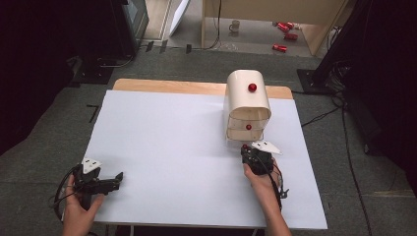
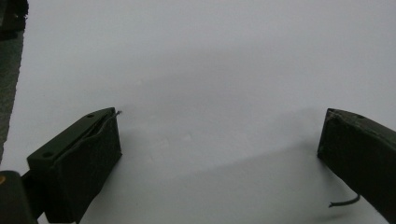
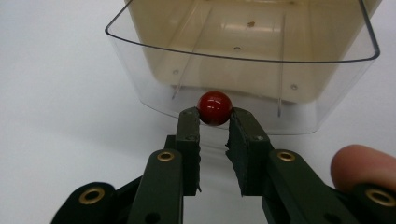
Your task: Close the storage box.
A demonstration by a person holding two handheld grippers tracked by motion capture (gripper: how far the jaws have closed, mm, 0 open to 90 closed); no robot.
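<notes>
Two tools on a white desk (image 1: 162, 147): right tool (image 3: 215, 125) pinches the red knob (image 3: 215, 108) of a clear drawer (image 3: 140, 70), lowest in a cream cabinet (image 1: 247, 98). Drawer sits directly ahead of the tool, long axis running front-to-back, open end facing the tool; pull looks straight back. Left tool (image 2: 219, 140), jaws spread & empty, is well left of the cabinet.

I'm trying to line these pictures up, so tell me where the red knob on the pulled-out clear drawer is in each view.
High view: the lower red knob sits right of centre, at the tip of the right gripper, in front of the cream drawer box.
Left gripper view: not in it.
Right gripper view: the knob is at centre, clamped between the jaws, on the clear drawer front.
Shared landmark: the white tabletop.
</notes>
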